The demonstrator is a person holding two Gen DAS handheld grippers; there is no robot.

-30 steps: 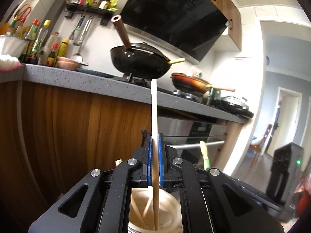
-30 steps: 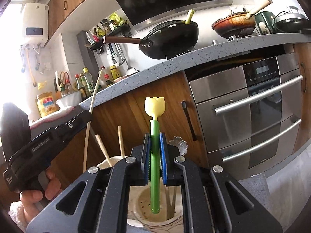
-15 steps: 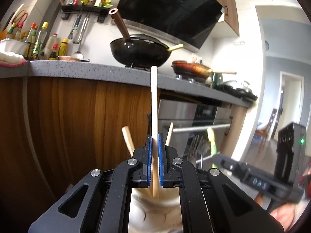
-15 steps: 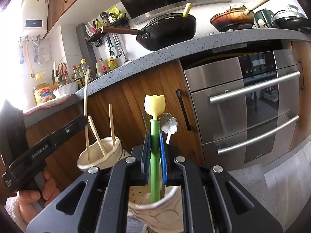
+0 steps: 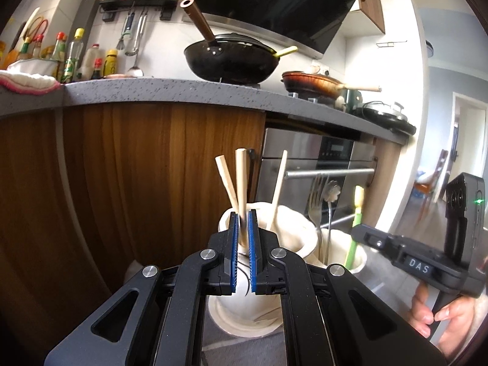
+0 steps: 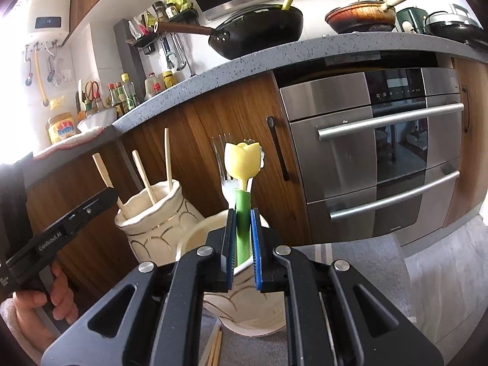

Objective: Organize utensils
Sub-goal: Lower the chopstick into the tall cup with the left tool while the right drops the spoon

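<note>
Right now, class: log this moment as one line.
left gripper: shut on chopstick over left holder | right gripper: shut on tulip-topped utensil in right holder

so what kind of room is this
A home kitchen, by the look of it: a black wok sits on the grey counter, a steel built-in oven is set under it, and sauce bottles line the wall.

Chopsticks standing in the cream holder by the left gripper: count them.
3, all in that holder: a left-leaning chopstick, a middle chopstick between the left gripper's pads, a right-leaning chopstick. Shorter ones could be hidden inside.
</note>
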